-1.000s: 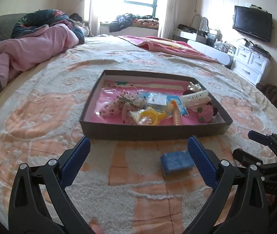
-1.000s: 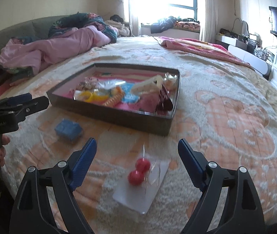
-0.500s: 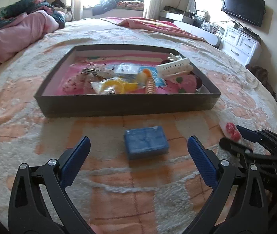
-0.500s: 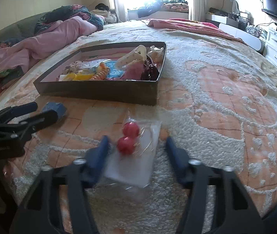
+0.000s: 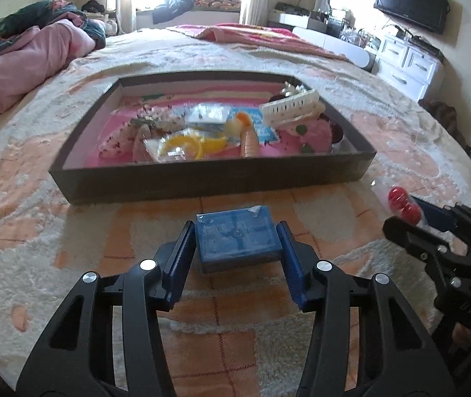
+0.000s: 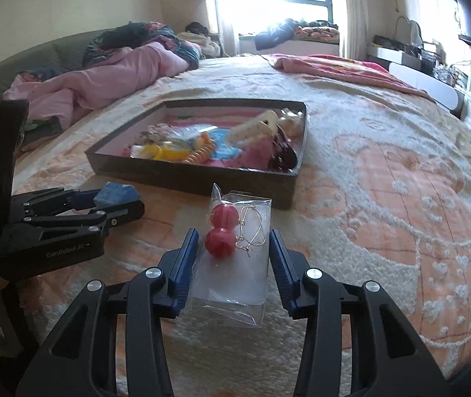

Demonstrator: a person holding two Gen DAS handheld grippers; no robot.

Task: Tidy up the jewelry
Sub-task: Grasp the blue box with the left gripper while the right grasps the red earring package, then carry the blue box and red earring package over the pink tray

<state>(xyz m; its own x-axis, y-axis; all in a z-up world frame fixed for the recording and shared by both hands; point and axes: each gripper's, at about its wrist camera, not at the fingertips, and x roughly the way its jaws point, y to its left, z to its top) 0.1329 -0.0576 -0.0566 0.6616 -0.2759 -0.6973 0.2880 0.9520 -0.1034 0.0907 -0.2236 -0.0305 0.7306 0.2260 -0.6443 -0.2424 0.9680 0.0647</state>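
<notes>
A small blue box point(image 5: 237, 236) lies on the bedspread just in front of the dark tray point(image 5: 209, 182). My left gripper point(image 5: 235, 228) is closing on it, and its blue pads touch both sides of the box. In the right wrist view a clear bag with red ball earrings point(image 6: 232, 258) lies on the bed before the tray point(image 6: 202, 187). My right gripper point(image 6: 233, 233) is shut on the bag, one pad against each edge. The tray holds several hair clips, bands and packets.
A pink quilt point(image 5: 20, 66) is piled at the far left of the bed and a pink blanket point(image 5: 252, 34) lies at the far end. White drawers point(image 5: 407, 63) and a wall television point(image 5: 410, 1) stand to the right, off the bed.
The left gripper moved in over the blue box and its jaws came together onto it. The right gripper's jaws narrowed onto the earring bag and have held there.
</notes>
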